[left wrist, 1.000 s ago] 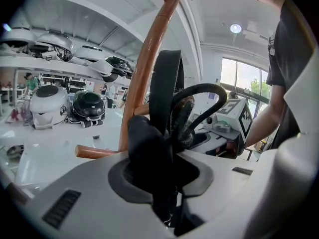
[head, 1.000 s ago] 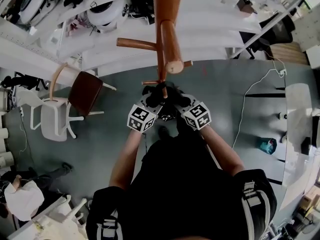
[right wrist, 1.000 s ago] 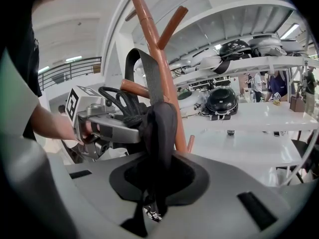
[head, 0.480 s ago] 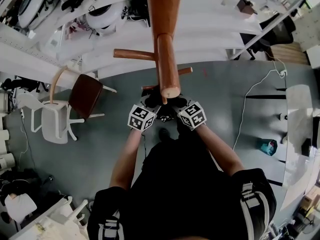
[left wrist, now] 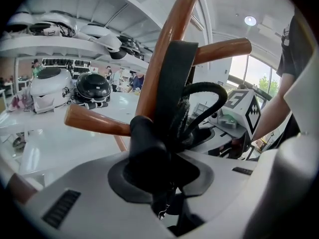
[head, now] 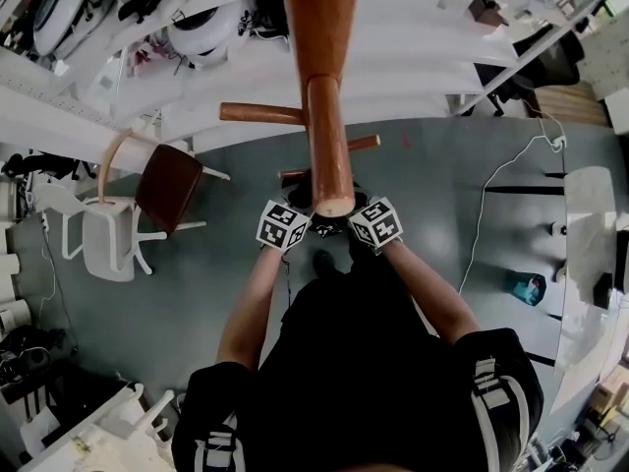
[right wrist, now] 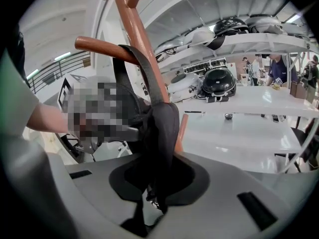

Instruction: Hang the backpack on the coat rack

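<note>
The wooden coat rack [head: 314,18] rises straight below me, with one peg [head: 327,146] pointing at me. Both grippers are close together at its pole. My left gripper [head: 287,226] and right gripper [head: 376,222] each grip a black strap of the backpack [head: 329,226], which is mostly hidden under the peg. In the left gripper view my left gripper [left wrist: 159,163] is shut on a strap [left wrist: 172,78] lying against the pole [left wrist: 164,39] under a peg [left wrist: 219,49]. In the right gripper view my right gripper [right wrist: 154,178] is shut on a strap [right wrist: 162,128] that loops over a peg [right wrist: 99,46].
A brown chair [head: 167,180] and a white chair [head: 103,234] stand on the grey floor to the left. White shelves with helmets [head: 206,28] run behind the rack. A cable [head: 491,185] and a teal object [head: 521,285] lie to the right, by a white table [head: 585,224].
Both grippers have sunk and drawn in closer to the rack's pole with the straps still held. A person at the lower left has gone out of view.
</note>
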Tool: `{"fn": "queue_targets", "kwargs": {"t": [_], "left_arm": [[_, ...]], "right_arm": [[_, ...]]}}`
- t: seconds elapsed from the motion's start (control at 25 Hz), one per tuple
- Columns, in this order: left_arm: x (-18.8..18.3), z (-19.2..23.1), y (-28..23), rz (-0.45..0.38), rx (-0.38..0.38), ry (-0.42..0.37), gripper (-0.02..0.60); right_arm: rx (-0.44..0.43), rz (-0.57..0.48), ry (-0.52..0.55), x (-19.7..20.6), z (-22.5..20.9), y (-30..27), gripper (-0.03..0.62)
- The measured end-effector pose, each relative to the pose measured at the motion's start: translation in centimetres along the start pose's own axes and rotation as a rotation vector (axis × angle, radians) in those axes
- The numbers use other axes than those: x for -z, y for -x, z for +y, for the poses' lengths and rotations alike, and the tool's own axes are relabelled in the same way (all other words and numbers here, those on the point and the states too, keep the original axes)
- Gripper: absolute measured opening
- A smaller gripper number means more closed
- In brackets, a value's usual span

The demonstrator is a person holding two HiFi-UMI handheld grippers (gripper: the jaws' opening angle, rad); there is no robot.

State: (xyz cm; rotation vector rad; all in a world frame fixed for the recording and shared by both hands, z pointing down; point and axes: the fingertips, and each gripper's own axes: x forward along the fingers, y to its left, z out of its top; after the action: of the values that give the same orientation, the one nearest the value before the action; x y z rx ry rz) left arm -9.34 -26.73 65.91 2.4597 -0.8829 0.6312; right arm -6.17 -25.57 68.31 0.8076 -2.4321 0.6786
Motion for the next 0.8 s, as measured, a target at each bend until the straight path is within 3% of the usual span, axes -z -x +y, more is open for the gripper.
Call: {"fn": "queue_targets", "kwargs": {"t": [0.48, 0.8], "left_arm": [[0.9, 1.0, -1.0, 0.003, 0.011, 0.007, 0.117], [2.1, 2.0, -0.8, -0.032, -0.024, 0.087, 0.183]], "right_arm": [[-0.005, 0.017, -0.01, 0.6, -0.8, -1.1, 0.083], [0.02, 0.009, 0.043, 1.0, -1.2, -1.8, 0.151]]}}
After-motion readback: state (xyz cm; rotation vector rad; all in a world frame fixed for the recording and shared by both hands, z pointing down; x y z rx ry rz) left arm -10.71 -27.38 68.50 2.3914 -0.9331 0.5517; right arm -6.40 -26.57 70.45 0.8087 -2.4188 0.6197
